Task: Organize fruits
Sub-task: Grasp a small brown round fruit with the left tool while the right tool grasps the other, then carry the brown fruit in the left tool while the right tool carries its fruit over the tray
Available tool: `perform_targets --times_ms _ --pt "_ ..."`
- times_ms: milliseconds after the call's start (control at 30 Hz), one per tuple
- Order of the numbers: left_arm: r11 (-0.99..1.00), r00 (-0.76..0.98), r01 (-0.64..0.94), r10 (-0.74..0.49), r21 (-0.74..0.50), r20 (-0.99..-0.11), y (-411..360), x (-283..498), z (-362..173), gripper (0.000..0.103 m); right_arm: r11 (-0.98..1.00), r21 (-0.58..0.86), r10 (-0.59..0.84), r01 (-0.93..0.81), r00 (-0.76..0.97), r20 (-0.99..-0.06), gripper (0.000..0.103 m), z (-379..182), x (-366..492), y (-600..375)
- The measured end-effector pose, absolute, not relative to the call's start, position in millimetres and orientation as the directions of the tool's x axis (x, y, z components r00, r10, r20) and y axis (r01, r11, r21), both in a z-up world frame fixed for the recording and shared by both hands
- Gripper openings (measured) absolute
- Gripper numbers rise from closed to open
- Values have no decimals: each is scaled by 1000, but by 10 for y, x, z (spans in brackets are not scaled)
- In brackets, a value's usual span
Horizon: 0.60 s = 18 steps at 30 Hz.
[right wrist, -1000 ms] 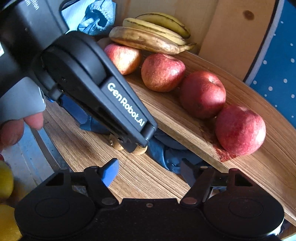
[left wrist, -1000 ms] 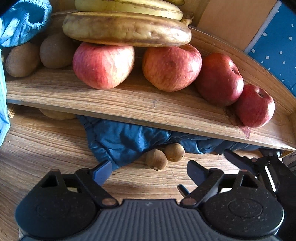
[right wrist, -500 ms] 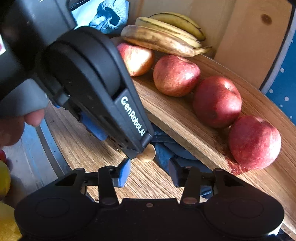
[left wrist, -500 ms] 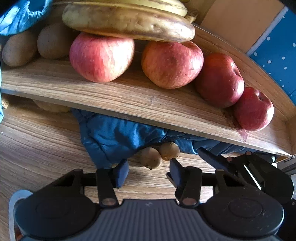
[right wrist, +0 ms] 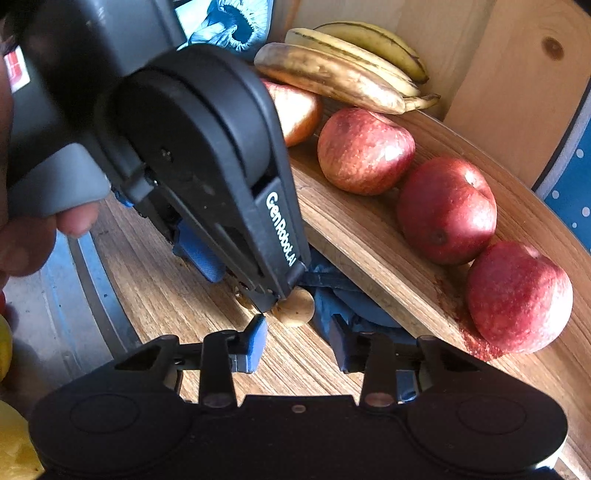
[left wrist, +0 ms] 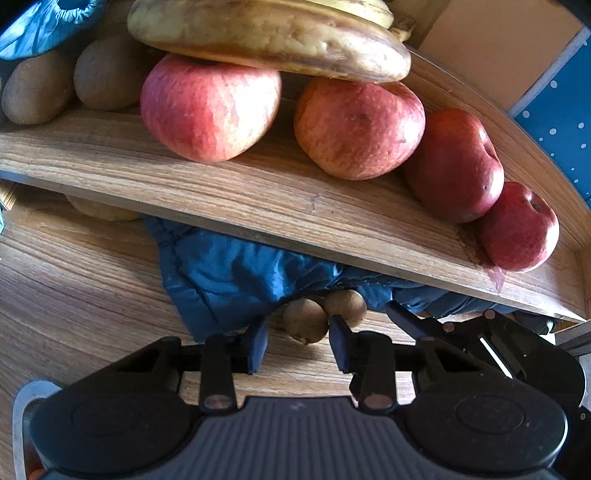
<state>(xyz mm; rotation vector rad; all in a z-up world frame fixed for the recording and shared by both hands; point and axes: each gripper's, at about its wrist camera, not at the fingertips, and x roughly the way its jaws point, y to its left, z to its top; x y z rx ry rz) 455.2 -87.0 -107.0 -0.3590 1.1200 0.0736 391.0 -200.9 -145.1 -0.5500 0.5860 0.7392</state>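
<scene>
Two small brown kiwis lie on the lower wooden board under the shelf edge: a near kiwi (left wrist: 306, 319) and a second kiwi (left wrist: 345, 307) touching it. My left gripper (left wrist: 297, 345) is part open, its blue fingertips on either side of the near kiwi, no firm contact visible. In the right wrist view the left gripper (right wrist: 243, 284) hides most of one kiwi (right wrist: 295, 307). My right gripper (right wrist: 298, 343) is part open and empty, just in front of that kiwi. Several red apples (left wrist: 210, 107) sit in a row on the shelf (left wrist: 258, 199), bananas (left wrist: 269, 35) above.
A blue quilted cloth (left wrist: 225, 277) lies under the shelf, behind the kiwis. Larger kiwis (left wrist: 107, 74) sit at the shelf's left end. Yellow fruit (right wrist: 14, 446) shows at the right wrist view's bottom left. A wooden upright (right wrist: 517, 74) stands behind the shelf.
Both grippers have narrowed from wide open to part open. The left gripper moved forward so its fingers now flank the near kiwi. The right gripper moved closer to the kiwis.
</scene>
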Motion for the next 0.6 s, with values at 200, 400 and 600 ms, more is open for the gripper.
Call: perform_targets --times_ms 200,400,600 --pt "939 434 -240 -122 -245 -892 -802 4604 -1100 39 600 -263 459 -756 594 -661 38 -1523 3918 -1948" --pt "938 433 -247 -118 -244 -894 -697 4620 -1108 37 592 -269 462 -759 594 -658 38 -1576 3859 -1930" --pt "936 436 -252 -116 -245 -892 -649 4629 -1100 33 595 -268 464 -758 596 -656 35 -1604 3811 -1928"
